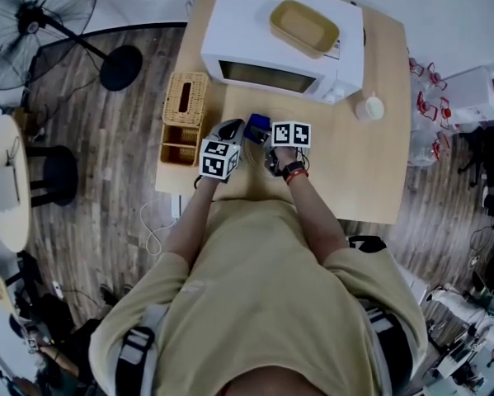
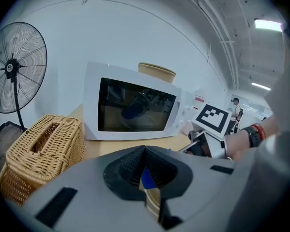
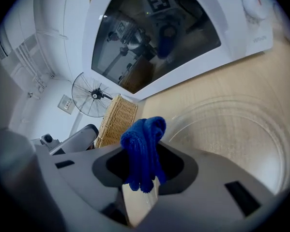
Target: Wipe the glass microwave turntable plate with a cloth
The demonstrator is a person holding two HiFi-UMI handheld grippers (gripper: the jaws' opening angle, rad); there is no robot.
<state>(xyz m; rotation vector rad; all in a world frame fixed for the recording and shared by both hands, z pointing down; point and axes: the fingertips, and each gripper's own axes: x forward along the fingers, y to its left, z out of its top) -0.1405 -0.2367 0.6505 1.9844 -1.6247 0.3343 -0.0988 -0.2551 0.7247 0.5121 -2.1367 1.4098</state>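
Right gripper view shows me the right gripper [image 3: 144, 168] with its jaws closed on a blue cloth [image 3: 144, 149], which bunches up above them in the centre of the frame. The glass turntable plate [image 3: 232, 139] fills the right half of that frame as a clear disc with ringed ridges, with the wooden table showing through it, and the cloth sits at its near edge. In the left gripper view, the left gripper [image 2: 145, 170] has its jaws pinched together on the plate's rim, which I see edge-on as a glassy strip at lower centre with a bit of blue behind it. In the head view both grippers sit side by side at the centre of the table [image 1: 370, 172], just in front of the white microwave [image 1: 284, 40], whose door is shut. A yellow tray [image 1: 303, 27] rests on top of the microwave at top centre. A wicker tissue box [image 1: 183, 106] stands to the left of the microwave, a small white cup [image 1: 370, 107] to its right, and a standing fan [image 1: 40, 15] occupies the upper left corner.
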